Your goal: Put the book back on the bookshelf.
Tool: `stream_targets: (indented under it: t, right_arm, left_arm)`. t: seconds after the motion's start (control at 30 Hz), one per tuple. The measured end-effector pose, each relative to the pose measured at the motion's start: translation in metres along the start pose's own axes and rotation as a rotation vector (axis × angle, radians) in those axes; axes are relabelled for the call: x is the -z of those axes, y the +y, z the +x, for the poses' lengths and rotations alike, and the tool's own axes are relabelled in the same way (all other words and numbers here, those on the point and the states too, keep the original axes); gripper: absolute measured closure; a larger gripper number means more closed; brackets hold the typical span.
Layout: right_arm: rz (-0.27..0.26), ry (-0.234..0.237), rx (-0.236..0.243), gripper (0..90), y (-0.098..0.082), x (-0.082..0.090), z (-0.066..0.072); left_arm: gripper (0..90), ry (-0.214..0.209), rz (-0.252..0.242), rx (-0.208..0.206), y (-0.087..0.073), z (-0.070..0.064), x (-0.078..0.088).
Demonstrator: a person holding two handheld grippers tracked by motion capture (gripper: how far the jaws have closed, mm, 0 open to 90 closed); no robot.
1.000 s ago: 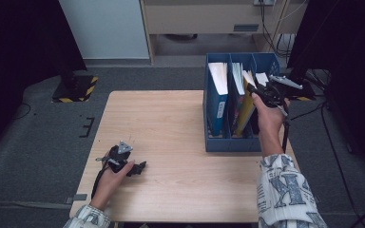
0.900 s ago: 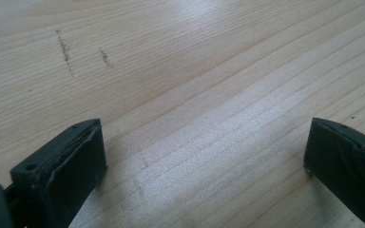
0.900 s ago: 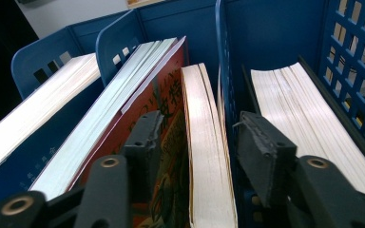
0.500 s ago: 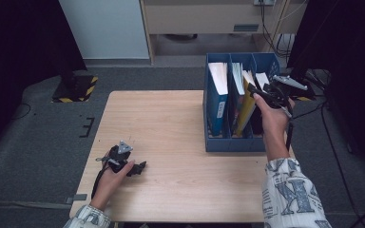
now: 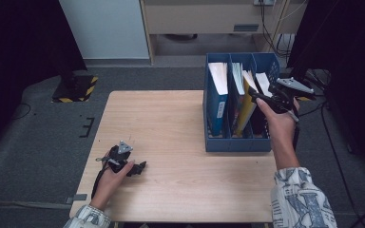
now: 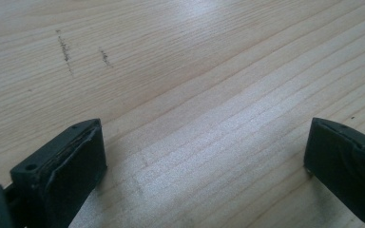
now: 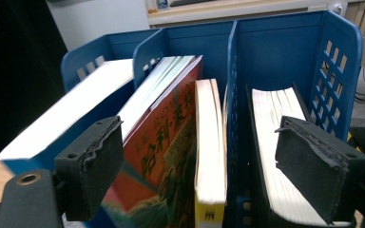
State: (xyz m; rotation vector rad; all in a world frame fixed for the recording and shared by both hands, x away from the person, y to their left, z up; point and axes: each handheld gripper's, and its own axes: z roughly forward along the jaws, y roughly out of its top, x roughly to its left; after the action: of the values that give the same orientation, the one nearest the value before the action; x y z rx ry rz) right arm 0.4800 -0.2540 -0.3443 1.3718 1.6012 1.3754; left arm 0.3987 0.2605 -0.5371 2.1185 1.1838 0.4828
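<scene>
1. The right gripper (image 5: 261, 97) hovers at the top of the blue rack (image 5: 237, 142), which stands on the right half of the bench (image 5: 171, 128). Its fingers (image 7: 92, 166) stand apart and have just been opening; they press on nothing, though book tops lie between them in the right gripper view.
2. The left gripper (image 5: 140, 167) rests low on the bench near its front left edge, well apart from the rack. Its fingers (image 6: 71, 161) stand wide apart with bare wood between them.
3. The work in hand concerns the yellow book (image 7: 209, 142), which stands on edge in the middle bay beside the red book (image 7: 164, 142), leaning toward it.
4. Handling judgement: the yellow book is a paperback, light to moderate in weight, stiff along the spine and flexible at the page edge. The glossy cover may slip. Take hold across the closed thickness at the top edge, close to the spine.
5. Count, as far as visible:
   - rack: one, with three bays;
   - books: four, namely a blue book (image 7: 62, 128) in the left bay, two in the middle, a dark book (image 7: 275, 142) in the right;
   - grippers: two.
</scene>
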Motion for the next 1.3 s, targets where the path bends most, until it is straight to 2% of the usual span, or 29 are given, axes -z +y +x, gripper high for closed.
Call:
stream_targets:
  t: [0.13, 0.23, 0.27, 0.3, 0.47, 0.53, 0.83, 0.87, 0.9, 0.93, 1.1, 1.3]
  right_arm:
    - [-0.004, 0.02, 0.009, 14.0, -0.004, 0.009, 0.002]
    - [0.002, 0.039, 0.034, 12.3, -0.011, 0.017, 0.006]
    - [0.014, 0.053, 0.057, 11.1, -0.017, 0.023, 0.008]
    - [0.014, 0.053, 0.057, 11.1, -0.017, 0.023, 0.008]
    - [0.046, 0.077, 0.074, 10.7, -0.041, 0.036, 0.014]
    - [0.068, 0.087, 0.069, 10.5, -0.056, 0.04, 0.016]
    - [0.127, 0.119, 0.073, 9.6, -0.092, 0.046, 0.027]
    - [0.127, 0.119, 0.073, 9.6, -0.092, 0.046, 0.027]
    - [0.136, 0.128, 0.064, 9.5, -0.101, 0.047, 0.029]
    - [0.136, 0.128, 0.064, 9.5, -0.101, 0.047, 0.029]
    - [0.174, 0.149, 0.056, 9.1, -0.123, 0.049, 0.036]
    - [0.208, 0.172, 0.065, 8.8, -0.138, 0.05, 0.044]
  left_arm:
    - [0.0, 0.0, 0.0, 0.0, 0.0, 0.0, 0.0]
    - [0.0, 0.0, 0.0, 0.0, 0.0, 0.0, 0.0]
    - [0.0, 0.0, 0.0, 0.0, 0.0, 0.0, 0.0]
    - [0.0, 0.0, 0.0, 0.0, 0.0, 0.0, 0.0]
    - [0.0, 0.001, -0.001, 0.0, 0.0, 0.0, 0.0]
    - [0.0, 0.001, -0.001, 0.0, 0.0, 0.0, 0.0]
    - [0.0, 0.001, -0.001, 0.0, 0.0, -0.001, 0.0]
    - [0.0, 0.0, -0.002, 0.0, 0.0, -0.001, 0.0]
    - [0.0, 0.0, -0.002, 0.0, 0.0, -0.001, 0.0]
    - [0.0, 0.0, -0.002, 0.0, 0.0, -0.001, 0.0]
    - [0.0, 0.0, -0.002, 0.0, 0.0, -0.001, 0.0]
    - [0.0, 0.0, -0.002, 0.0, 0.0, -0.001, 0.0]
